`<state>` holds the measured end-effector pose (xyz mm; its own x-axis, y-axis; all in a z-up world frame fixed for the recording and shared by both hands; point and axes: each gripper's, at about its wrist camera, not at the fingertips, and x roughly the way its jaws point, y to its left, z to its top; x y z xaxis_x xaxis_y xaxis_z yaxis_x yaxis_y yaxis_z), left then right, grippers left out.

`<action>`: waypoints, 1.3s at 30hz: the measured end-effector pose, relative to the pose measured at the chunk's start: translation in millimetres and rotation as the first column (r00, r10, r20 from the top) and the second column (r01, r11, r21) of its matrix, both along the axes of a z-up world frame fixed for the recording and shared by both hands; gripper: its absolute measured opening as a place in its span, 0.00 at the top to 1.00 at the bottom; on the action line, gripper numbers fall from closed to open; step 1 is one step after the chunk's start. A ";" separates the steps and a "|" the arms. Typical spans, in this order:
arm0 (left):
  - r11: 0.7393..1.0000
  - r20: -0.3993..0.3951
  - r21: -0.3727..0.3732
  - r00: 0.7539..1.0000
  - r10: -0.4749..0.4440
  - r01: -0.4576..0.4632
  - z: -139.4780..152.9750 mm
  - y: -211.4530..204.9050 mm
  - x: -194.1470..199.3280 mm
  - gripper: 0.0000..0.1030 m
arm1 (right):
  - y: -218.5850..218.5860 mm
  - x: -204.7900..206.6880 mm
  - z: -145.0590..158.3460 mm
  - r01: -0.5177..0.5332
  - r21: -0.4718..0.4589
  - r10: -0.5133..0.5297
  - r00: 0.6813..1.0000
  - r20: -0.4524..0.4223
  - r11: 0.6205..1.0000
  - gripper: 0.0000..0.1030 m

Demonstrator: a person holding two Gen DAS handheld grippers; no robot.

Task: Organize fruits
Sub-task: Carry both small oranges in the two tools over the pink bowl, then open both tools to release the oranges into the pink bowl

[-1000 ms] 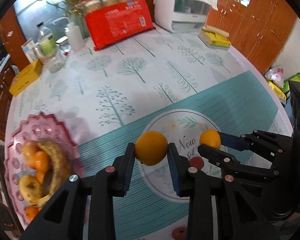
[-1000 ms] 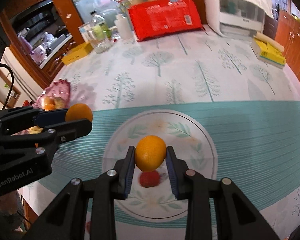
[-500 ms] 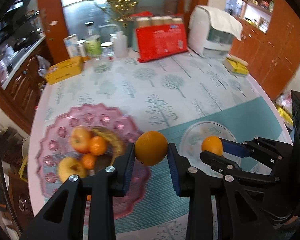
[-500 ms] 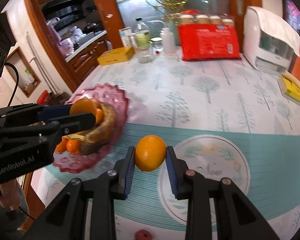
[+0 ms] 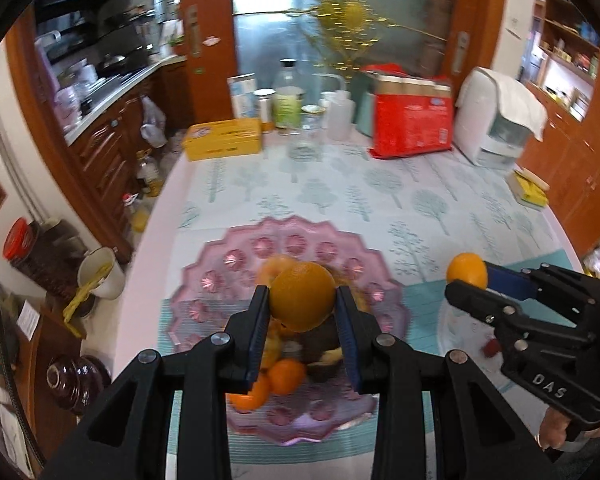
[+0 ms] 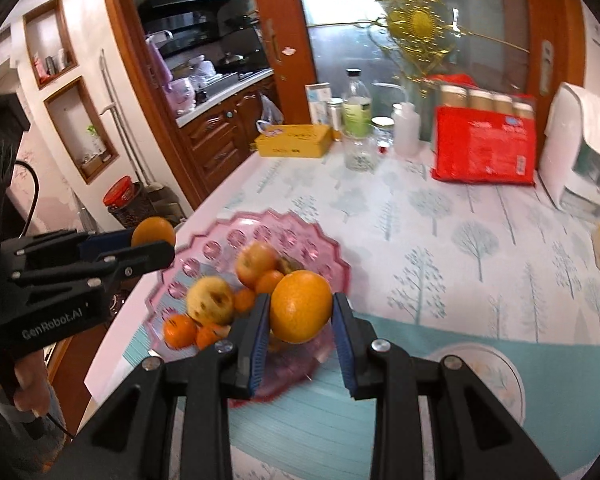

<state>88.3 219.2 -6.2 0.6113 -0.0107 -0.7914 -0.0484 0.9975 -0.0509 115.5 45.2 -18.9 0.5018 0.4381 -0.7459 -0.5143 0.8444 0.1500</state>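
Your left gripper, marked "GenRobot.AI", and right gripper, marked "DAS", each pinch an orange between their jaws above the pink fruit plate.

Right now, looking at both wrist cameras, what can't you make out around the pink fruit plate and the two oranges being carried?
- Left wrist view: the pink plate middle is hidden behind the left gripper and its orange; the fruit below is motion-blurred.
- Left wrist view: a small red thing beside the right gripper is too blurred to identify.
- Right wrist view: the plate's near edge sits behind the right gripper's orange and fingers.
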 end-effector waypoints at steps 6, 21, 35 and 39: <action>0.997 -0.034 0.004 0.996 0.083 -0.083 -19.6 34.8 4.8 0.70 | 33.7 12.7 -5.7 -0.050 -0.002 0.050 0.999 -0.013 0.999 0.70; 0.994 -0.138 -0.031 0.985 0.103 -0.109 -75.2 58.7 31.3 0.70 | 82.5 34.6 -53.7 -0.091 -0.052 0.083 0.989 -0.125 0.995 0.70; 0.995 -0.208 -0.029 0.975 0.082 -0.090 -106.0 61.3 44.3 0.69 | 93.5 38.3 -85.3 -0.096 -0.112 0.073 0.978 -0.198 0.989 0.69; 0.995 -0.218 -0.029 0.972 0.083 -0.091 -108.7 63.0 44.6 0.69 | 94.9 37.6 -86.5 -0.095 -0.120 0.070 0.979 -0.194 0.988 0.69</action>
<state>132.9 282.3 -114.9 0.4254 0.0019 -0.9050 -0.1491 0.9865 -0.0680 153.1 140.1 -105.4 0.3130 0.3667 -0.8761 -0.5556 0.8188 0.1443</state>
